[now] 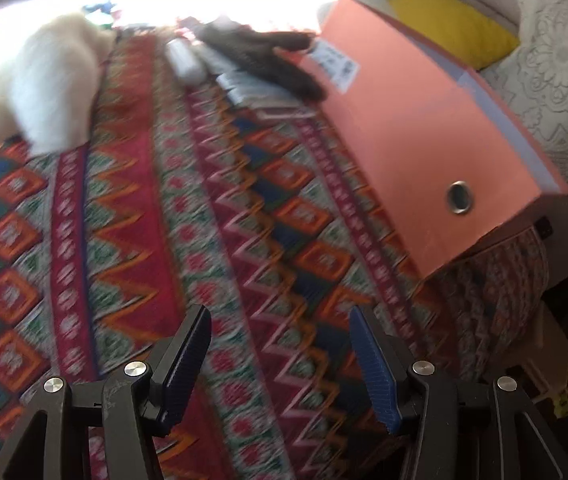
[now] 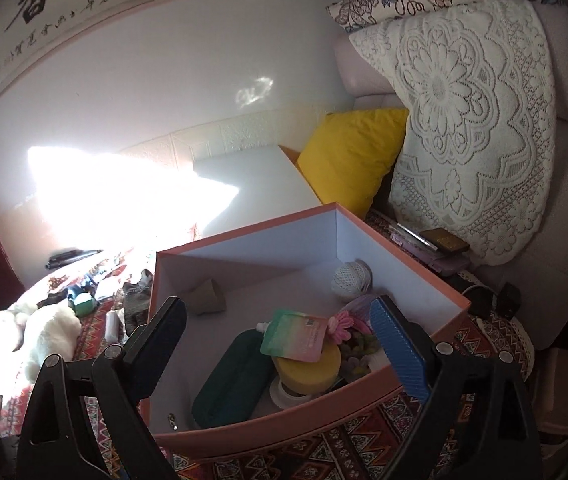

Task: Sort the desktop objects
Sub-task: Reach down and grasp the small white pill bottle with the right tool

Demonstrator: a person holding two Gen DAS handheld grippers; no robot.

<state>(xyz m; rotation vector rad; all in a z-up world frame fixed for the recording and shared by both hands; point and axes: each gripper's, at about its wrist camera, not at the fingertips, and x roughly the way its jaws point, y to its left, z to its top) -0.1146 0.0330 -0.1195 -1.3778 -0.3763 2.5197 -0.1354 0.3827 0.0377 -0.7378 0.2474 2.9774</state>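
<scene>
An orange storage box (image 2: 424, 280) stands on the patterned tablecloth (image 1: 203, 220); it also shows in the left wrist view (image 1: 424, 148). Inside lie a dark green case (image 2: 231, 380), a yellow sponge (image 2: 312, 372), a pastel pouch (image 2: 300, 334), a ball of white string (image 2: 350, 276), a pink flower (image 2: 342, 324) and a brown cup (image 2: 207, 298). My right gripper (image 2: 279, 344) is open and empty above the box's front. My left gripper (image 1: 279, 344) is open and empty over the cloth. A white plush toy (image 1: 43, 92), a white tube (image 1: 183, 60) and a dark furry thing (image 1: 267, 60) lie on the cloth.
A green round object (image 2: 83, 304) and a black pen (image 2: 71, 258) lie at the far left of the table. A yellow cushion (image 2: 352, 156), a lace pillow (image 2: 468, 128) and a sofa stand behind the box. A small pile of books (image 2: 440, 246) sits beside it.
</scene>
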